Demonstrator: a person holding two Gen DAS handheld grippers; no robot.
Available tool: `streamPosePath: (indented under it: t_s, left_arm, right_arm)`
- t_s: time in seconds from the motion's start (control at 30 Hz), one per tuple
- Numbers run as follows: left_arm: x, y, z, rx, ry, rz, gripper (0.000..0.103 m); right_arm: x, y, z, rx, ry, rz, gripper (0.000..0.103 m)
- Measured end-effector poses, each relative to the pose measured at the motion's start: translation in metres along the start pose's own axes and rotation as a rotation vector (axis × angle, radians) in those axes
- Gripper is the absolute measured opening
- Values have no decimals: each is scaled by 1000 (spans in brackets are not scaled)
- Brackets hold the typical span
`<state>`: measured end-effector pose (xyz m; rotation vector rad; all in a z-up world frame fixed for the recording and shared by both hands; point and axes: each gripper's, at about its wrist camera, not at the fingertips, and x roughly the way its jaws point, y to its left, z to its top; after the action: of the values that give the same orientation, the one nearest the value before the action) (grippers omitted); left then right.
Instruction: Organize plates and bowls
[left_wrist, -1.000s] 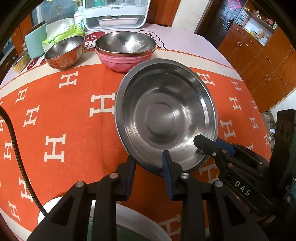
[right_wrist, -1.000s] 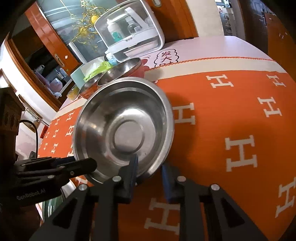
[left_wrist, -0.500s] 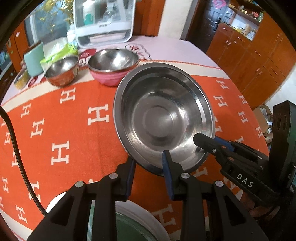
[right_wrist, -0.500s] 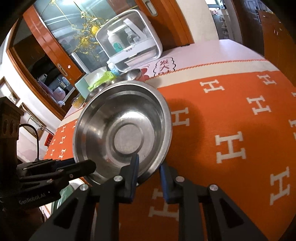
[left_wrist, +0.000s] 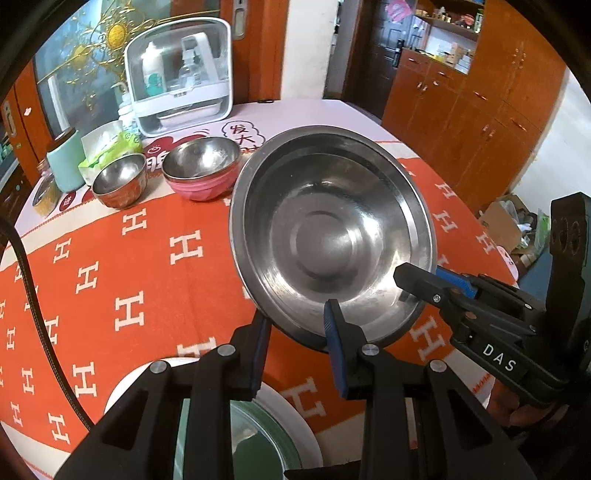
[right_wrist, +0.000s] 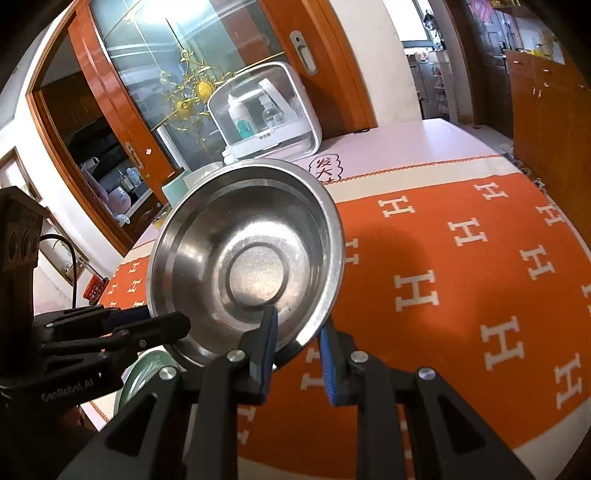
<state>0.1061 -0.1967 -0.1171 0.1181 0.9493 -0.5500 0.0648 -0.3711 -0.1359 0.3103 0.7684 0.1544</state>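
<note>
Home dining room. Round table (left_wrist: 332, 110) with orange H-pattern cloth (left_wrist: 147, 266), wood cabinets (left_wrist: 480, 122) along the wall, glass-panel sliding door (right_wrist: 166, 66) with gold ornament, countertop dish sterilizer box (left_wrist: 181, 77), steel bowls (left_wrist: 201, 162) on the table.

walls: white | cabinets (left_wrist: 480, 122): orange wood | glass door (right_wrist: 177, 81): gilt ornament

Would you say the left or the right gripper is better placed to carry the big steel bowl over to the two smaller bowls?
Left, probably. Both the left gripper and right gripper clamp the steel bowl's rim, but the pink bowl and small steel bowl sit on the left gripper's side.
</note>
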Motion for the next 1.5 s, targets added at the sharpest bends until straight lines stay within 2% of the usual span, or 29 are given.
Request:
streamPosePath:
  t_s: [0.33,0.53,0.87,1.17,1.4,1.5]
  left_arm:
    - [-11,-27,-31,60,42,-65,28]
    - [-7,-41,-52,80,105,-110,29]
    - [17,-48,-87,91,262,-158,29]
    - [31,-48,-112,103,356,-154,30]
    - [27,-53,-118,132,348,-118,33]
    - [24,-55,-114,166,324,-64,36]
  right_arm:
    - [-37,0,-35,47,1,-78,21]
    - [-55,-3,-60,79,28,-127,21]
    - [-63,-6,-102,129,119,-186,21]
    - [-63,-1,-130,144,186,-208,21]
    - [-67,4,-136,137,187,-209,21]
    - [-70,7,-134,127,171,-216,22]
